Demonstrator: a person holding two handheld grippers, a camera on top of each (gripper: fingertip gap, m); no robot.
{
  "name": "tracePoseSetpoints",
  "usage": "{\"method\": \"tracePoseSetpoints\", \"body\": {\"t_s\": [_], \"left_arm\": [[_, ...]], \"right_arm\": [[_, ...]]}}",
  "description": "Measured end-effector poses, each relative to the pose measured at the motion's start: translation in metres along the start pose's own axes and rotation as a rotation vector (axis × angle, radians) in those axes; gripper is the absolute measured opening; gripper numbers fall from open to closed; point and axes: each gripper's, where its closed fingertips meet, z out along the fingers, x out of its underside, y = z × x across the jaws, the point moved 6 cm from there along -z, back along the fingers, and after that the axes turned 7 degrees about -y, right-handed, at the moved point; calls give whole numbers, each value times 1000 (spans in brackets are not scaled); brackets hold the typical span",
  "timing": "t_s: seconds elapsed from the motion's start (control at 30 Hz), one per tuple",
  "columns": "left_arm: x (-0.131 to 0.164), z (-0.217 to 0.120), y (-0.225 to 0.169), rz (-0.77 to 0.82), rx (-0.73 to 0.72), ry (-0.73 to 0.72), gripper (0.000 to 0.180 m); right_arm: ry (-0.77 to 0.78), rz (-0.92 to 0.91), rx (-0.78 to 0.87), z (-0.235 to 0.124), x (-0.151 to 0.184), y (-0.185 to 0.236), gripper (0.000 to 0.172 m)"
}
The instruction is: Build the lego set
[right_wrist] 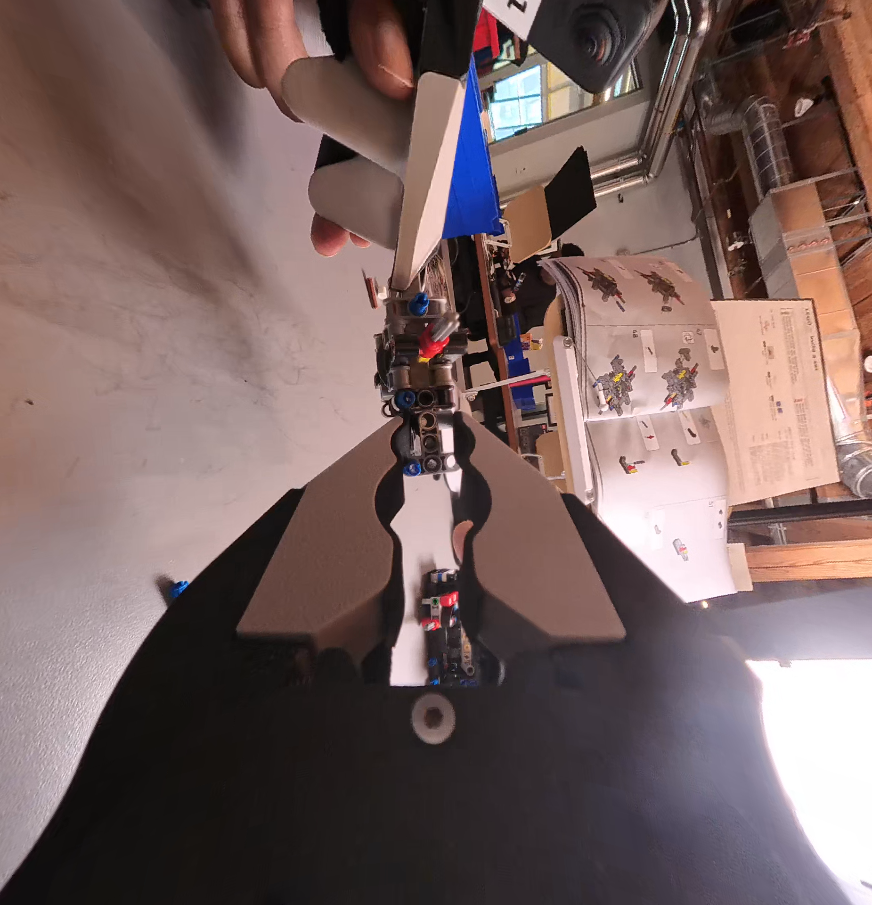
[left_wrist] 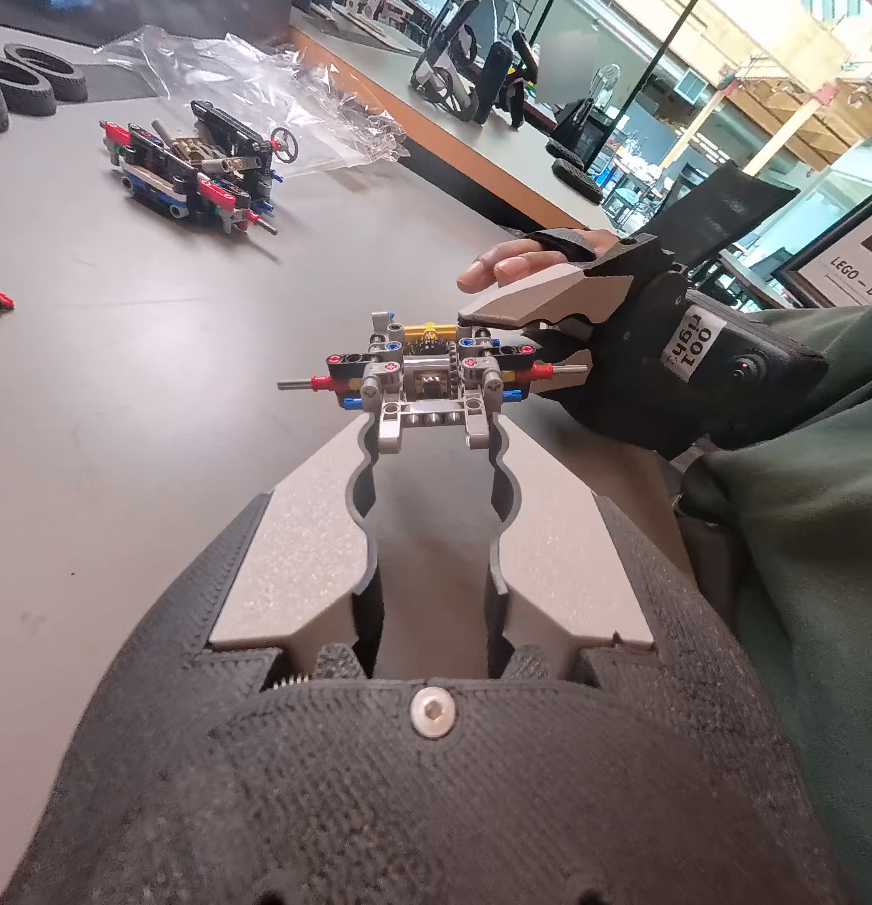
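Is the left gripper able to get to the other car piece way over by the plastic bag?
Probably yes. The bigger black, red and blue build lies in the open on the grey table with nothing between. But the left gripper is busy gripping the small grey axle build, which the right gripper also holds.

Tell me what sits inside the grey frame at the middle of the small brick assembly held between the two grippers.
Inside the grey frame of the small brick assembly sits a tan gear; a dark grey toothed gear stands at its right edge. What lies deeper behind them is covered.

axle assembly between both jaws | chassis build far-left on table | tyres behind
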Motion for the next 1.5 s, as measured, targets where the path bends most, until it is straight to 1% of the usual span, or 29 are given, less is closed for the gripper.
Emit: {"method": "tracePoseSetpoints", "body": {"t_s": [0.13, 0.3, 0.37, 0.47, 0.57, 0.63, 0.73, 0.8, 0.83, 0.87, 0.9, 0.97, 1.03, 1.1, 1.17, 1.2, 1.27, 1.3, 1.37, 1.43, 1.5], "left_arm": [[0, -2, 1, -23, 13, 3, 44], [4, -2, 3, 32, -40, 48, 44], [9, -2, 8, 71, -82, 104, 44], [21, 1, 10, 140, -107, 203, 38], [28, 3, 9, 245, -127, 278, 39], [29, 3, 8, 295, -126, 303, 42], [28, 2, 2, 316, -79, 296, 42], [31, 1, 3, 345, -77, 323, 39], [33, 0, 5, 370, -90, 340, 39], [34, 0, 7, 387, -99, 350, 37], [34, 0, 7, 395, -104, 354, 35], [31, 0, 9, 411, -135, 342, 36], [25, -3, 15, 449, -206, 313, 34], [16, -9, 23, 478, -297, 276, 32], [8, -14, 29, 477, -356, 236, 32], [5, -16, 30, 465, -362, 222, 32], [3, -19, 29, 438, -353, 212, 32], [2, -20, 27, 431, -341, 214, 32], [2, -21, 21, 413, -294, 234, 39], [5, -19, 12, 373, -229, 266, 46], [11, -14, 4, 349, -180, 300, 58]], "right_arm": [[0, -33, 10, 1, -2, 2, 15], [21, -48, -19, 3, 0, 8, 15], [52, -59, -74, 5, 2, 16, 15], [74, -69, -130, 7, 1, 26, 16], [89, -26, -179, 7, -3, 31, 19], [76, 60, -222, 4, -7, 31, 20], [62, 211, -294, -1, -10, 28, 24], [56, 365, -423, -4, -13, 33, 46], [61, 417, -461, -6, -15, 34, 51], [43, 447, -484, -7, -18, 35, 55], [2, 494, -508, -8, -22, 35, 54], [-56, 644, -530, -10, -24, 26, 55], [-77, 772, -491, -10, -12, 12, 55], [-23, 869, -464, -9, 9, 6, 58], [37, 919, -481, -8, 23, 11, 60], [59, 923, -497, -7, 26, 16, 60], [99, 886, -514, -5, 26, 23, 59], [109, 859, -510, -3, 24, 25, 54], [142, 819, -473, 2, 23, 25, 41], [165, 790, -456, 7, 21, 27, 33], [180, 769, -446, 10, 20, 29, 20]]}}
